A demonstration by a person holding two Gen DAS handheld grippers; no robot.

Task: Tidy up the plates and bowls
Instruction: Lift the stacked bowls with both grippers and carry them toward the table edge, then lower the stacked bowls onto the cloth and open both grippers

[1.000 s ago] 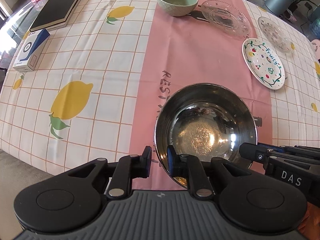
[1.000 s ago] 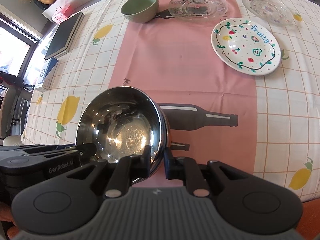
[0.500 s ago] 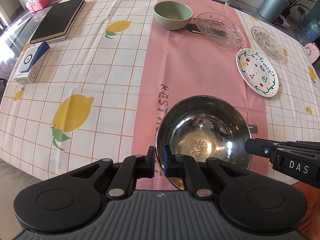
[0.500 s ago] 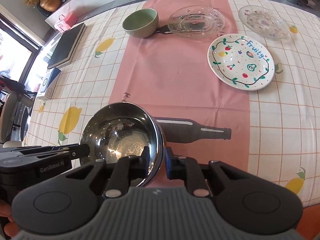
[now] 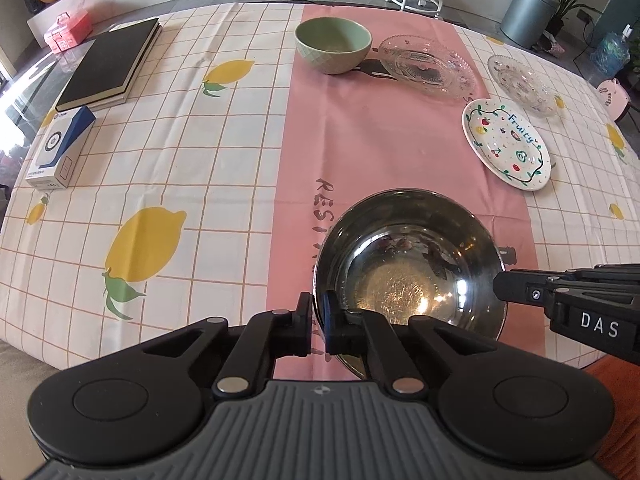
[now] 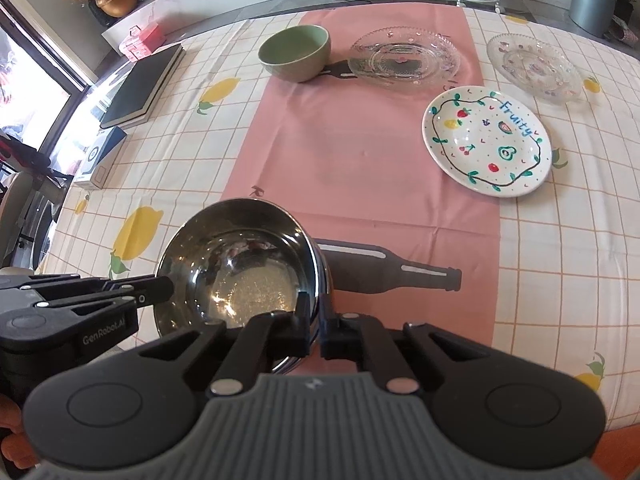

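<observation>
A shiny steel bowl (image 5: pixel 408 264) is held above the near part of the table by both grippers. My left gripper (image 5: pixel 317 314) is shut on its left rim. My right gripper (image 6: pixel 314 316) is shut on its right rim; the bowl also shows in the right wrist view (image 6: pixel 240 264). Far off stand a green bowl (image 5: pixel 333 45), two clear glass plates (image 5: pixel 426 66) (image 5: pixel 522 84) and a white "Fruity" plate (image 5: pixel 506 144).
The table has a checked lemon cloth with a pink centre strip (image 5: pixel 360 140). A black book (image 5: pixel 110 64), a blue-white box (image 5: pixel 60 148) and a pink box (image 5: pixel 68 32) lie at the left. A bottle print (image 6: pixel 388 272) is on the cloth.
Both grippers have lifted the steel bowl and drawn back from the table; the far dishes look smaller and more of the room shows.
</observation>
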